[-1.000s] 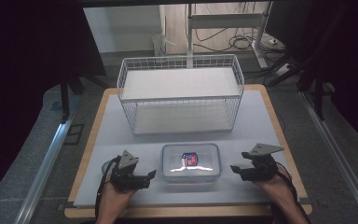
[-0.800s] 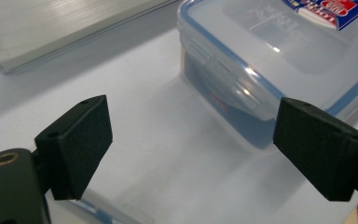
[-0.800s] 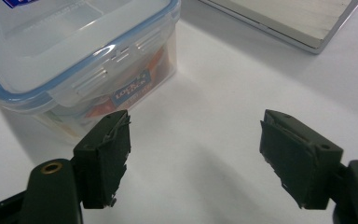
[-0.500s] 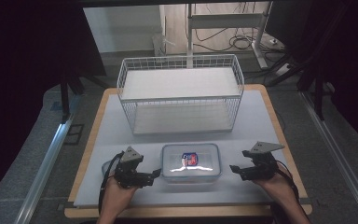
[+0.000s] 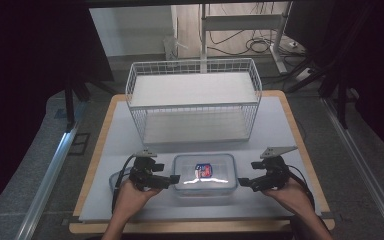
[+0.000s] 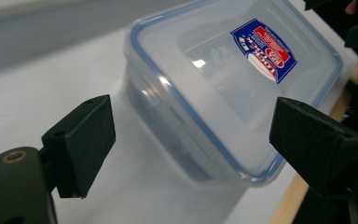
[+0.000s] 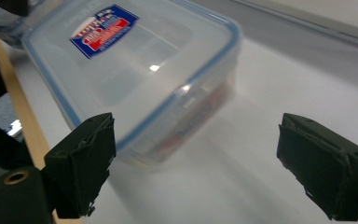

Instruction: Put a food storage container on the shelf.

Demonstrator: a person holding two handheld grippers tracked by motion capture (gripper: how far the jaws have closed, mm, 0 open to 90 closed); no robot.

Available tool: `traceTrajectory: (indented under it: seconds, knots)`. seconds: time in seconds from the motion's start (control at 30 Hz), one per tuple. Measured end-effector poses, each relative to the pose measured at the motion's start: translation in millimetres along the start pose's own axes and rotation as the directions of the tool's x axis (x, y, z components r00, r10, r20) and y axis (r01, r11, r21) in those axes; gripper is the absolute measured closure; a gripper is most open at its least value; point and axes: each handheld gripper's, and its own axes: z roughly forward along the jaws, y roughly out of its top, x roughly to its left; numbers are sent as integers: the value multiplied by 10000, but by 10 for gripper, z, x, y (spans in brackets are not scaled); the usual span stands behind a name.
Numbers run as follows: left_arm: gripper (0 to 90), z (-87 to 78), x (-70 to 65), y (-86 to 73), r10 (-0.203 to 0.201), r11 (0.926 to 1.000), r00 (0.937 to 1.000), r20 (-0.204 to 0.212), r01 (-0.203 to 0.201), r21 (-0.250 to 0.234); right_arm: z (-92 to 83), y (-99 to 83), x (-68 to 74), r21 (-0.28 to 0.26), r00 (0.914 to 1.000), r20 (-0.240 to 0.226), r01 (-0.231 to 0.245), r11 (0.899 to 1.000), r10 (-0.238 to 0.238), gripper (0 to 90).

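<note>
High view: lidded plastic box (image 5: 205, 175) lay between both grippers | left gripper (image 5: 172, 178) gaped at its short end, clasping nothing | right gripper (image 5: 245, 182) had just been opening, empty, just beside the opposite end | advice: close in level, squeeze both ends together.

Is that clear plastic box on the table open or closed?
Closed: the blue-rimmed lid sits flat on the box. Whether its latches are snapped, cannot tell.

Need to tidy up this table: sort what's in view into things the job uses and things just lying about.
In the job:
- box, clear, lid on, between the two grippers
- left gripper, open, at the box's left end
- right gripper, jaws just opening, nothing between them

Lying about:
- wire basket, behind the box
- cables on the floor beyond the table
</note>
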Motion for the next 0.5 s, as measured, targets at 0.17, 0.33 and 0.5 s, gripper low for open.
traceTrajectory:
  seconds: [0.17, 0.33, 0.5]
  knots:
    - [151, 141, 3, 83, -264, 9982, 9994, 208, 252, 547, 167, 62, 37, 395, 9981, -566, -238, 9989, 260, 124]
    - [138, 241, 17, 103, -750, 9935, 9962, 438, 709, 894, 325, 109, 28, 817, 9877, -1344, -694, 9942, 800, 132]
    - [154, 231, 17, 92, -961, 9909, 9941, 510, 907, 994, 389, 131, 2, 1096, 9764, -1673, -1194, 9868, 1367, 137]
